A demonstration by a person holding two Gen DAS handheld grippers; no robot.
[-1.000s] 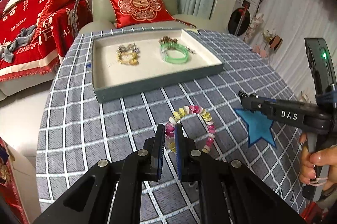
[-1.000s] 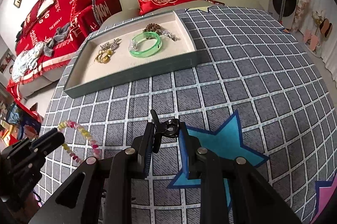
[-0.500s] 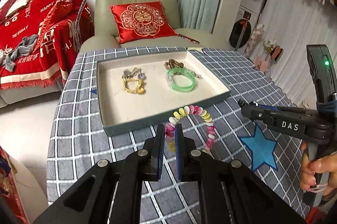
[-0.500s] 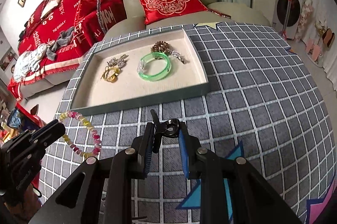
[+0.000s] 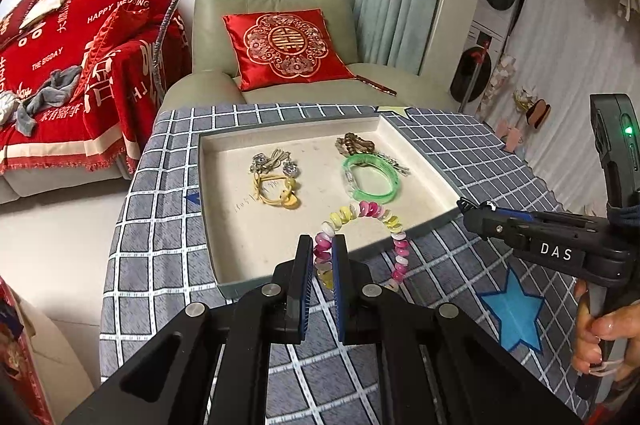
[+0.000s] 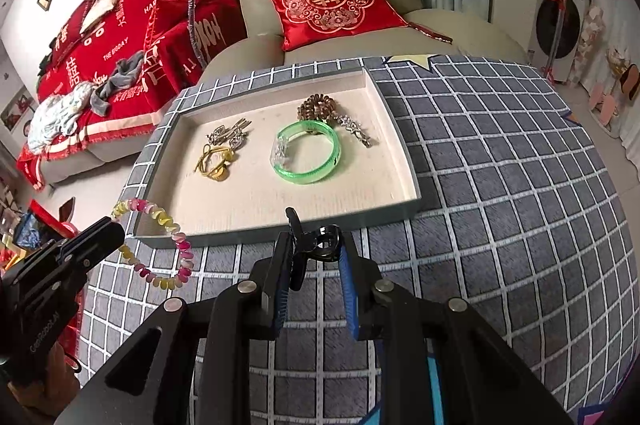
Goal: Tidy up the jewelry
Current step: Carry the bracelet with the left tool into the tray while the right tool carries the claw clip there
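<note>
The left gripper (image 5: 322,257) pinches a beaded bracelet (image 5: 362,221) of pink, yellow and white beads between its nearly closed blue pads; the bead loop stands up and hangs past the fingertips, over the near edge of a shallow grey tray (image 5: 208,209). The gripper tilts downward toward the tray.

Inside the tray, on its cream lining, lie from left to right a silver chain piece (image 6: 228,133) with a yellow cord bracelet (image 6: 216,165) just in front of it, then a translucent green bangle (image 6: 306,157), with a brown bead bracelet (image 6: 316,105) and a silver chain (image 6: 354,129) behind it.

The right gripper (image 6: 314,251) holds a small black clip-like piece (image 6: 320,245) between its narrow-set pads, just short of the tray's near wall, angled downward. A person's hand (image 5: 600,329) grips its handle at the right.

All rests on a grey checked tablecloth (image 6: 500,185).
</note>
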